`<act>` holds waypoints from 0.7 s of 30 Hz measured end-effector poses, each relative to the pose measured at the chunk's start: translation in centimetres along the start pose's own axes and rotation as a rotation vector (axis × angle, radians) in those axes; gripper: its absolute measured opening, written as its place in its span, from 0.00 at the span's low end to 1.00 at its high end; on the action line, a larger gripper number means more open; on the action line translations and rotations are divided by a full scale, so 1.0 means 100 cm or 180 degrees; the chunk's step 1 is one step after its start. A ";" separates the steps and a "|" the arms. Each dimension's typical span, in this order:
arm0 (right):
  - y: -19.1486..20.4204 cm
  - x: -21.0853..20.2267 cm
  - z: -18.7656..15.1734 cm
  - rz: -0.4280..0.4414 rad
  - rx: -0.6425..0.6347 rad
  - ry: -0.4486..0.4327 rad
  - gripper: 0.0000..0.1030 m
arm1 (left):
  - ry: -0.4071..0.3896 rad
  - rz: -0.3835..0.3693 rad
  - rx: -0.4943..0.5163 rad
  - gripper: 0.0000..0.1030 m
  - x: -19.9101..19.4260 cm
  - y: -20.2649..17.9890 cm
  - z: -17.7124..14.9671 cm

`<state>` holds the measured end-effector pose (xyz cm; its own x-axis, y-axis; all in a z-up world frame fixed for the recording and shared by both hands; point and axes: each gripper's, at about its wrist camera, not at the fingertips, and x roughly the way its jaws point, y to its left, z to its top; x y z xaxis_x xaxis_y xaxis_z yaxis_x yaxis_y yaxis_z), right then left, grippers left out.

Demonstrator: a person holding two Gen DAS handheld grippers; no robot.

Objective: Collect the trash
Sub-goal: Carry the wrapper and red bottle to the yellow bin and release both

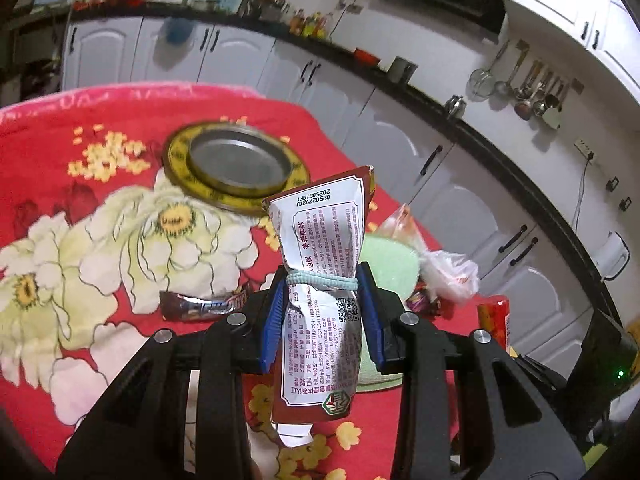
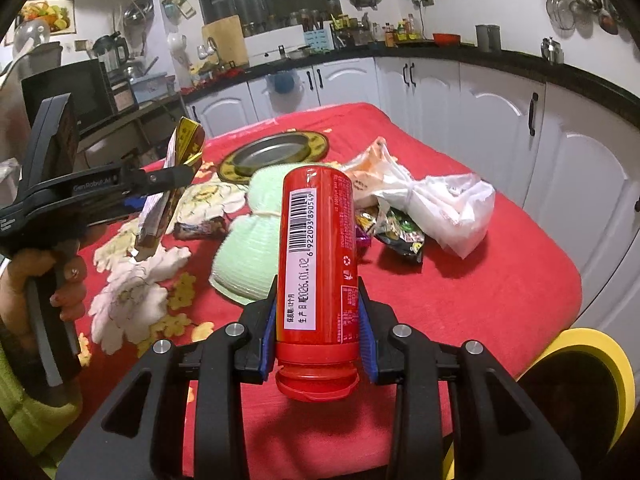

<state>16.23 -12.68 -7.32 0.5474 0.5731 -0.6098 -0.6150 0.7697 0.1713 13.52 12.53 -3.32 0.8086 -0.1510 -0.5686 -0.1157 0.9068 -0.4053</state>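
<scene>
My left gripper [image 1: 322, 280] is shut on a crumpled brown and white snack packet [image 1: 324, 240] tied with a pale band, held above the red flowered tablecloth [image 1: 132, 120]. The right wrist view shows this packet [image 2: 160, 208] in the left gripper [image 2: 168, 178] at the left. My right gripper [image 2: 318, 284] is shut on a red can [image 2: 318, 248] with a barcode label, lid toward the camera. On the table lie a white plastic bag [image 2: 436, 200], a dark green wrapper [image 2: 400, 232], a brown candy wrapper [image 1: 200, 304] and a green cloth [image 2: 248, 256].
A round metal tin lid [image 1: 236, 164] with a gold rim lies at the far side of the table. A yellow-rimmed bin [image 2: 592, 380] stands at the table's right front corner. White kitchen cabinets [image 2: 500, 104] run behind and to the right.
</scene>
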 end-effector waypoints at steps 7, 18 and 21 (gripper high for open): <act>0.009 -0.019 0.004 0.0023 -0.0009 -0.0104 0.31 | -0.0183 -0.0083 0.0148 0.26 -0.021 -0.016 0.004; 0.007 -0.049 0.004 -0.0014 0.0025 -0.0261 0.31 | -0.0253 -0.0218 0.0300 0.26 -0.032 -0.041 0.001; 0.004 -0.060 0.002 -0.0042 0.0041 -0.0312 0.31 | -0.0262 -0.0252 0.0360 0.26 -0.034 -0.050 -0.002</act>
<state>12.81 -15.74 -3.41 0.6086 0.5872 -0.5337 -0.6004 0.7805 0.1741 11.19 8.39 0.51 0.8576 -0.1952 -0.4758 0.0121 0.9326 -0.3606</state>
